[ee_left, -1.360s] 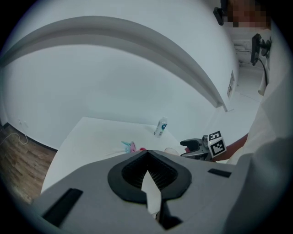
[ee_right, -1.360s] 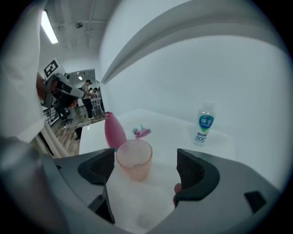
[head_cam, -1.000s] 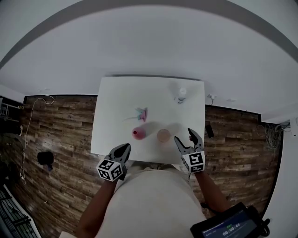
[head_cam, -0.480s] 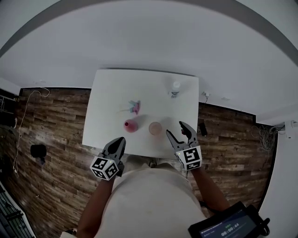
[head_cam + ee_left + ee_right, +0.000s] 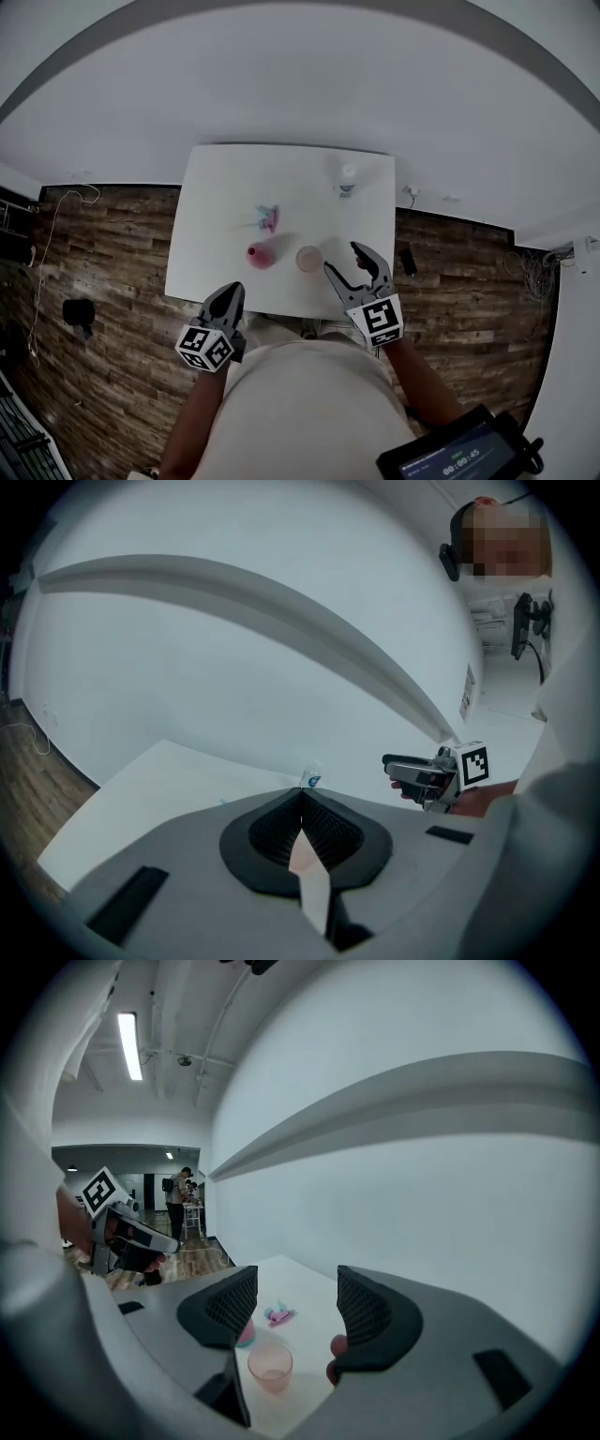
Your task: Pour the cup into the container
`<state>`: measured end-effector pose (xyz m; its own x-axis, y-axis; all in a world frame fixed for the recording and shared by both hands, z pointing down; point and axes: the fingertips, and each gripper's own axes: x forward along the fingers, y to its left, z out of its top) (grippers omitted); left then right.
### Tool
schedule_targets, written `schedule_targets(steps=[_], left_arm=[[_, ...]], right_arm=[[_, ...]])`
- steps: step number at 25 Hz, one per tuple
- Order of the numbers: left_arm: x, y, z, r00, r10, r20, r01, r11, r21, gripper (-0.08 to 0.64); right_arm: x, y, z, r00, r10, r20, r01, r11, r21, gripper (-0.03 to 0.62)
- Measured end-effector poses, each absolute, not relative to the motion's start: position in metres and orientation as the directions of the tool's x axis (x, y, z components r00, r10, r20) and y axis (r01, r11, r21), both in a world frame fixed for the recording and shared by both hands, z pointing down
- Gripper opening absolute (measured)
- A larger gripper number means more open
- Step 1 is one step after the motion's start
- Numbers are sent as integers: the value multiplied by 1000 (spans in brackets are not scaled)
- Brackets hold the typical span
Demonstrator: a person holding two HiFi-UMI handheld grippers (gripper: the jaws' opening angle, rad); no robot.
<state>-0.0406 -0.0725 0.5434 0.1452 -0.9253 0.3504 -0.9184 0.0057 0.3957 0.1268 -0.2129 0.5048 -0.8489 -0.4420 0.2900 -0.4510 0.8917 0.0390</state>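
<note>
**Head view.** A white surface (image 5: pixel 216 187) carries a pink cup (image 5: pixel 261 254) and, just beside it, a clear cup (image 5: pixel 309 259). A toy (image 5: pixel 269 217) lies behind them, and a bottle (image 5: pixel 348 180) stands near the far right corner. The left claw (image 5: pixel 232 292) sits at the near edge, short of the pink cup, with its jaws together. The right claw (image 5: pixel 343 259) stands just right of the clear cup, jaws apart, touching nothing.

**Left gripper view.** The jaws are closed on each other with nothing between them. The bottle (image 5: pixel 310 778) shows beyond their tips.

**Right gripper view.** The jaws have just been closing part-way but stand apart. The clear cup (image 5: pixel 270 1365) lies ahead and below in the gap, unpressed. The pink cup (image 5: pixel 246 1337) peeks out behind the left pad, with the toy (image 5: pixel 278 1313) beyond.

**Stage.** This is the approach, before any grasp; both cups stand upright on the surface. Which cup is to be emptied cannot be told, though the right claw lines up with the clear cup. The next move likely calls for lowering and advancing that claw until its pads flank the cup wall. It should then close gently, since a thin cup may deform or tip.
</note>
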Motion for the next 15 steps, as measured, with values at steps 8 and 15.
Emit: schedule_targets(steps=[8, 15], left_arm=[[-58, -84, 536, 164, -925, 344, -930, -29, 366, 11], [-90, -84, 540, 198, -917, 346, -933, -68, 354, 11]], right_arm=[[114, -199, 488, -839, -485, 248, -474, 874, 105, 267], [87, -192, 490, -813, -522, 258, -515, 851, 103, 268]])
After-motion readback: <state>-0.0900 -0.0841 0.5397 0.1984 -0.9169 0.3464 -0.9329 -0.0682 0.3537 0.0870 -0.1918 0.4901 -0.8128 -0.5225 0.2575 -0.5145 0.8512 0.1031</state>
